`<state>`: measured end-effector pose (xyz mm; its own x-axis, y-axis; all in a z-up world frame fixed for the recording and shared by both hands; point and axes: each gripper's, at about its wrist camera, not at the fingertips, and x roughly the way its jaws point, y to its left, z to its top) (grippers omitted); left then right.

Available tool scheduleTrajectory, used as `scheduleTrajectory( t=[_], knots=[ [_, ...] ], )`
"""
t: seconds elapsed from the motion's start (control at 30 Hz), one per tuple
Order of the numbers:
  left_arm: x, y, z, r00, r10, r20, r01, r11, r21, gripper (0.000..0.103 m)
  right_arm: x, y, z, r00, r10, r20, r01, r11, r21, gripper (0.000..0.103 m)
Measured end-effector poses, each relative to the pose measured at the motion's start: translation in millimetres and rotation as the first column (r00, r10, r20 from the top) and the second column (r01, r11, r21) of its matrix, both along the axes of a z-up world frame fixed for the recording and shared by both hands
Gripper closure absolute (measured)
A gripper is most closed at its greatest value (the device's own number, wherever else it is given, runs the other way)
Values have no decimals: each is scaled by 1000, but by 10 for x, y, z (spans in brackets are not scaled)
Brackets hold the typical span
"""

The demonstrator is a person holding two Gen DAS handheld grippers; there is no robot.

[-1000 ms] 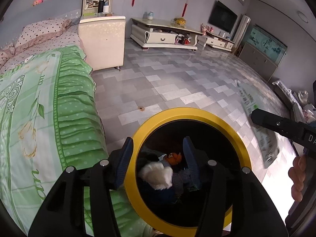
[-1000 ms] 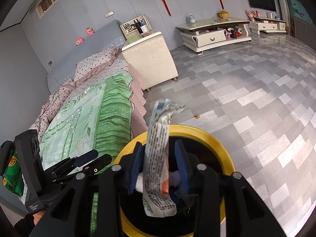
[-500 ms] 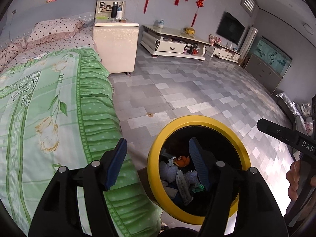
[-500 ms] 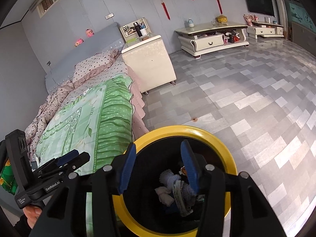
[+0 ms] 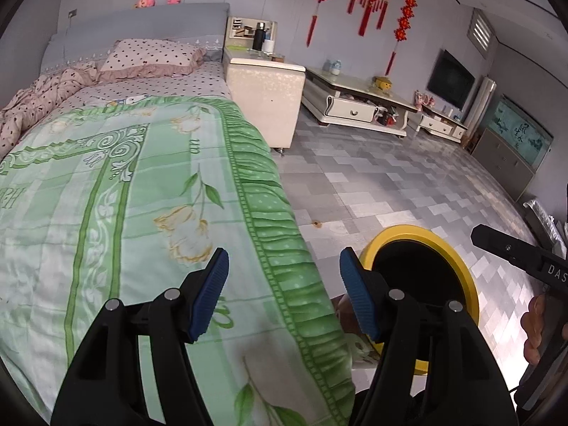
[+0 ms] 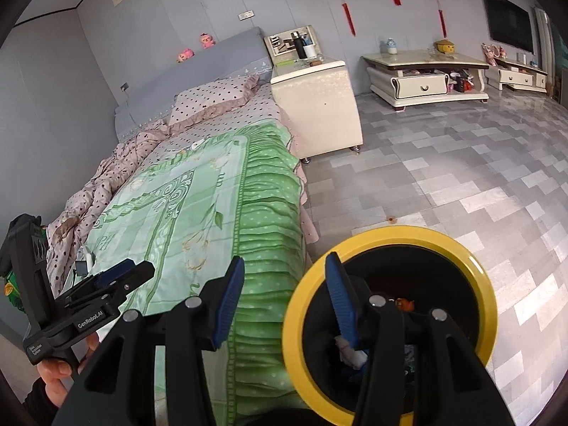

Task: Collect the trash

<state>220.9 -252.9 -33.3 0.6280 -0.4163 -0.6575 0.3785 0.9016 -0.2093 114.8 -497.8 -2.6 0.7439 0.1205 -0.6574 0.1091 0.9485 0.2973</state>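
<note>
The trash bin (image 6: 388, 323) was a round black tub with a broad, glossy yellow rim, standing on the grey tiled floor (image 6: 461, 163) just beside the frilled edge of the green bedspread (image 6: 198, 220). Inside its dark well lay a heap of trash (image 6: 351, 353): a crumpled white wad, a bit of orange, and other scraps too shadowed to make out. In the left wrist view the same bin (image 5: 465, 277) sat to the right, partly behind a blue pad. The left gripper (image 5: 280, 294) hung over the bedspread's edge with its jaws spread and nothing between them. The right gripper (image 6: 284, 301) hung over the gap between bed and bin, jaws likewise spread and empty. A second earlier, the right gripper had pinched a long printed wrapper above the bin; half a second later that wrapper lay among the scraps inside and the jaws had parted. The left jaws had also widened over that first half second, with nothing between them. Both views had since swung toward the bed, so the bin, once centred under each gripper, sat off to the right. A hand (image 6: 56, 372) gripped the left tool's handle at the lower left of the right wrist view.
</note>
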Motion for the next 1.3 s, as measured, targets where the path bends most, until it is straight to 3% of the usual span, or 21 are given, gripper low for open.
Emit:
scheduleTrajectory(
  t=[0.5, 0.8, 1.0, 1.23, 1.3],
  knots=[
    [-61, 1555, -190, 971, 239, -2, -239, 970, 35, 40, 484, 1342, -111, 980, 198, -24, -198, 980, -6, 58],
    [-87, 2226, -517, 939, 344, -29, -342, 938, 51, 35, 715, 1872, -396, 972, 229, -51, -230, 973, -26, 57],
    [-196, 2424, -673, 919, 395, 23, -395, 915, 81, 23, 742, 2050, -617, 973, 224, -49, -226, 974, -32, 40],
    [-363, 2590, -700, 896, 438, 71, -441, 896, 49, 12, 612, 2098, -614, 984, 175, 45, -170, 981, -96, 8],
    [-411, 2609, -678, 893, 440, 95, -446, 894, 42, 10, 565, 2120, -576, 983, 166, 75, -157, 981, -114, 8]
  ],
)
